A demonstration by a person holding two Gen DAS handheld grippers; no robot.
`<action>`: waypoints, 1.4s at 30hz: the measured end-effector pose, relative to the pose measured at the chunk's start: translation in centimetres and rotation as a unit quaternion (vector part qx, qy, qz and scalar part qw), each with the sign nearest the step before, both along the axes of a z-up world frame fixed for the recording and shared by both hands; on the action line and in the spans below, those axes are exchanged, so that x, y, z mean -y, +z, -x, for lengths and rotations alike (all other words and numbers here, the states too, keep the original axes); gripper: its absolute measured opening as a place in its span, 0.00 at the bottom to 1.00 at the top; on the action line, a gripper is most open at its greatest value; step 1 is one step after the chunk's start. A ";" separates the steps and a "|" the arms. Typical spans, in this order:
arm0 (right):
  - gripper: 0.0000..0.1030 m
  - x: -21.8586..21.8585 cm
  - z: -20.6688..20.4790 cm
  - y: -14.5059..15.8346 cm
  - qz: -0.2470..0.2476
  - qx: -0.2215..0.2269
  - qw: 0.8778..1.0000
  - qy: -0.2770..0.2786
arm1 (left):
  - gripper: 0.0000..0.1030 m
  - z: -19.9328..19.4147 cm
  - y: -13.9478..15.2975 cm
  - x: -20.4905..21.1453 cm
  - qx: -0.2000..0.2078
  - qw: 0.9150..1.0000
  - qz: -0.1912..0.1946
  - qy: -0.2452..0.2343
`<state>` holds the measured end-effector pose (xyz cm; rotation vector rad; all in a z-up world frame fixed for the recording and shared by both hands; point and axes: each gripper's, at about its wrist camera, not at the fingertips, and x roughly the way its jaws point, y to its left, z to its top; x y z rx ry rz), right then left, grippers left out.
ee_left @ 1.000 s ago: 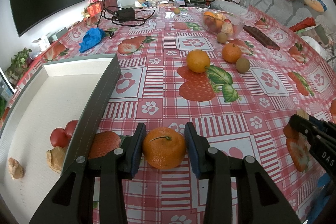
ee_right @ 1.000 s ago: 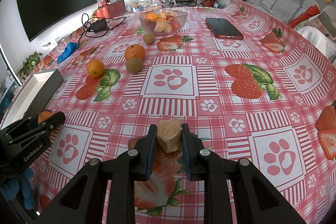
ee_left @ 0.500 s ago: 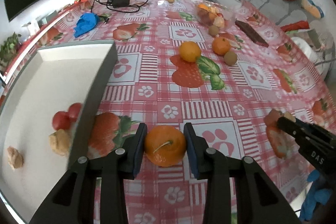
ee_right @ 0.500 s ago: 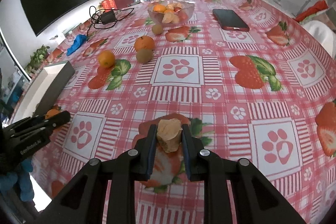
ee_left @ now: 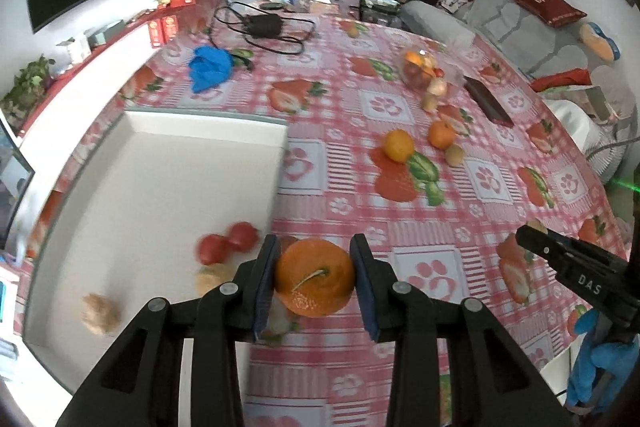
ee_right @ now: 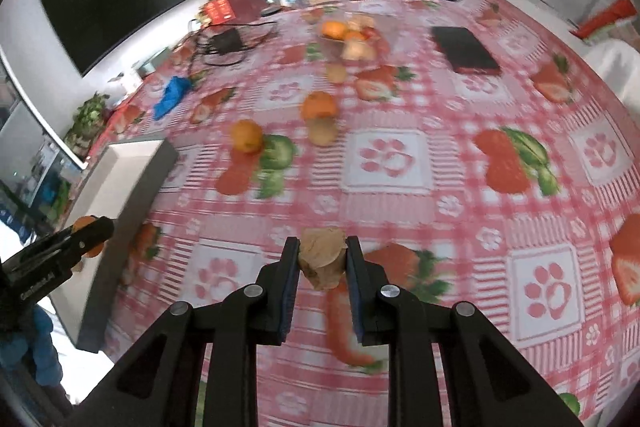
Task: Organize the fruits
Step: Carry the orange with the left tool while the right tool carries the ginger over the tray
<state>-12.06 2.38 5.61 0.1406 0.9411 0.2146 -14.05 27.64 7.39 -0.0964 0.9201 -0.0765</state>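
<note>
My left gripper is shut on an orange mandarin with a green stem and holds it in the air, just right of the white tray's near corner. Inside the tray lie two red fruits and two tan lumps. My right gripper is shut on a tan, knobbly piece of fruit, lifted above the checked tablecloth. The right gripper's tip also shows at the right edge of the left wrist view. Loose on the cloth lie two oranges and a brown kiwi.
A clear bowl of fruit stands further back, with a dark phone to its right. A blue cloth and a black charger with cable lie at the far left. A sofa with cushions runs along the right side.
Both grippers have risen from the table with their fruit. The left one has carried the mandarin up and toward the tray; the right one lifted the tan piece off the cloth.
</note>
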 end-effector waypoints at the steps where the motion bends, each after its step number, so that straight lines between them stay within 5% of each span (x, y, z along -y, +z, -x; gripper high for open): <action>1: 0.23 -0.8 -0.2 0.2 0.000 0.001 1.000 0.007 | 0.38 0.0 0.2 -0.6 0.000 1.000 -0.004 0.005; 24: 0.23 -20.1 -4.3 2.5 0.004 -0.009 0.986 0.166 | 0.38 -0.4 -0.5 -13.4 -0.004 0.993 -0.041 0.109; 42: 0.23 -26.2 -6.5 -0.7 0.017 -0.056 0.976 0.208 | 0.39 -1.3 -3.1 -16.1 -0.025 0.991 -0.035 0.126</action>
